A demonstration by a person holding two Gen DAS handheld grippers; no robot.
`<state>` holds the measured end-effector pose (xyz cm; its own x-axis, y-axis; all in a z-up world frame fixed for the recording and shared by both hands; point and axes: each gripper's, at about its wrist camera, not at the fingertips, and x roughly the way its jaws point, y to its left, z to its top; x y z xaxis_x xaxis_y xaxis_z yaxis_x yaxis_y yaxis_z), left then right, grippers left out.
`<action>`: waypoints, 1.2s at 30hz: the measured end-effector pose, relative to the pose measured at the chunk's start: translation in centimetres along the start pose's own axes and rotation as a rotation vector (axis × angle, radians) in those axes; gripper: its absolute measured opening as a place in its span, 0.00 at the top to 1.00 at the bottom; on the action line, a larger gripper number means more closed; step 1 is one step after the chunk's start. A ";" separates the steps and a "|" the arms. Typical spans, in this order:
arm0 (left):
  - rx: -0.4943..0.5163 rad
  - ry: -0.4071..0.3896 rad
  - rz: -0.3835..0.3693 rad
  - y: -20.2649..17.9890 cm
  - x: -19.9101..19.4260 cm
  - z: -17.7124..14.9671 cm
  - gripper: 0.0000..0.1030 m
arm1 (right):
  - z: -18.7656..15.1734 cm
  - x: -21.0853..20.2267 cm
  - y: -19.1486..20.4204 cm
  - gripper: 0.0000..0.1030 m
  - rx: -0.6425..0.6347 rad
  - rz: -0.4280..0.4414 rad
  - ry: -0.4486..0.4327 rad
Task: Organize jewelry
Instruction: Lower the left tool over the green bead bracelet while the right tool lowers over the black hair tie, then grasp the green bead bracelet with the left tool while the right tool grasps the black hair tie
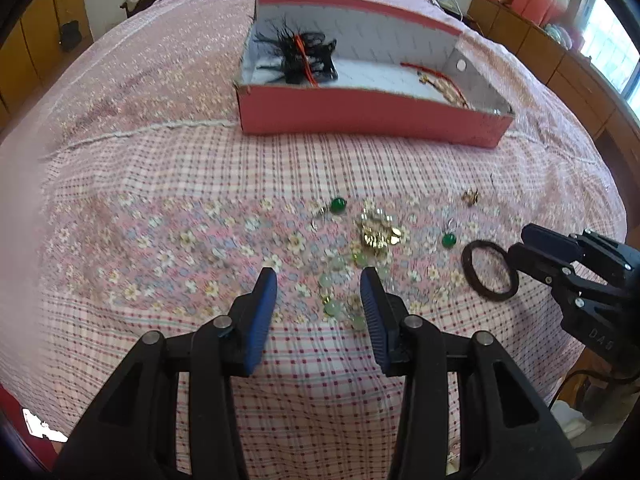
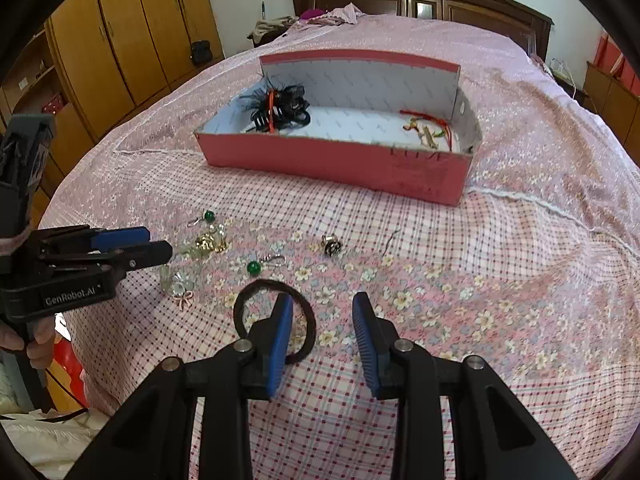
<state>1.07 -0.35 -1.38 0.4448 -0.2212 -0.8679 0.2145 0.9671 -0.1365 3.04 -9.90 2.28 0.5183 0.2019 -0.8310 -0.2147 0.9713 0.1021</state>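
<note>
Loose jewelry lies on the pink bedspread in front of an open red box [image 1: 372,118] [image 2: 332,162]. My left gripper [image 1: 318,280] [image 2: 154,246] is open and hangs over a string of pale green beads [image 1: 340,288], next to a gold cluster [image 1: 376,234]. Two green-bead earrings [image 1: 338,205] [image 1: 449,240] flank that cluster. My right gripper [image 2: 323,304] [image 1: 528,246] is open over a black hair tie [image 2: 264,282] [image 1: 488,276]. Its left finger overlaps the ring, and nothing is gripped. The box holds a black feathered clip [image 2: 280,106] and a red-corded piece [image 2: 430,126].
A small dark-and-gold piece [image 2: 331,246] and a tiny bow pin [image 2: 184,299] lie on the bedspread too. Clothes [image 2: 276,24] are piled at the far end by the headboard. Wooden wardrobes [image 2: 120,40] stand to the left. A person's hand [image 2: 36,346] holds the left gripper's handle.
</note>
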 end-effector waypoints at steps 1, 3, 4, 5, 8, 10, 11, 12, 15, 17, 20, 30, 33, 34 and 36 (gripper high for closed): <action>0.001 0.005 0.000 -0.1 0.2 -0.1 0.66 | -0.1 0.2 0.0 0.67 0.000 0.001 0.004; 0.006 0.012 0.007 -0.2 0.5 -0.3 0.66 | -0.2 0.5 0.1 0.67 -0.002 0.005 0.016; 0.011 0.012 0.012 -0.3 0.7 -0.4 0.66 | -0.3 0.7 0.1 0.67 -0.004 0.007 0.022; 0.015 0.011 0.017 -0.3 0.8 -0.5 0.66 | -0.3 0.8 0.2 0.67 -0.005 0.008 0.026; 0.025 0.010 0.025 -0.5 1.2 -0.6 0.66 | -0.6 1.4 0.3 0.67 -0.014 0.011 0.042; 0.029 0.008 0.028 -0.5 1.4 -0.8 0.67 | -0.7 1.6 0.4 0.67 -0.023 0.007 0.045; 0.032 0.007 0.031 -0.6 1.5 -0.8 0.67 | -0.7 1.7 0.5 0.67 -0.026 0.006 0.045; 0.036 0.005 0.034 -0.5 1.6 -0.9 0.67 | -0.7 1.8 0.5 0.67 -0.030 0.005 0.046; 0.045 0.000 0.040 -0.6 1.9 -0.9 0.67 | -0.8 1.9 0.5 0.70 -0.035 0.002 0.047; 0.050 -0.005 0.041 -0.6 2.1 -0.9 0.67 | -0.8 2.1 0.6 0.73 -0.042 -0.006 0.049; 0.055 -0.013 0.043 -0.6 2.4 -0.8 0.70 | -0.8 2.5 0.7 0.77 -0.045 -0.015 0.053; 0.070 -0.027 0.019 -0.6 1.9 -0.6 1.00 | -0.8 2.9 0.5 0.93 -0.046 -0.022 0.043; 0.065 -0.034 0.005 -0.5 1.3 -0.9 1.00 | -0.8 2.5 0.3 0.94 -0.037 -0.013 0.032; 0.064 -0.038 -0.001 -0.4 1.1 -1.0 1.00 | -0.8 2.3 0.2 0.94 -0.032 -0.007 0.026; 0.061 -0.047 -0.010 -0.3 0.4 -1.1 1.00 | -0.8 1.8 -0.1 0.94 -0.023 0.004 0.016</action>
<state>0.23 -0.62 -2.21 0.4825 -0.2380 -0.8429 0.2708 0.9558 -0.1149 3.33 -9.69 0.31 0.5037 0.2040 -0.8394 -0.2364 0.9672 0.0932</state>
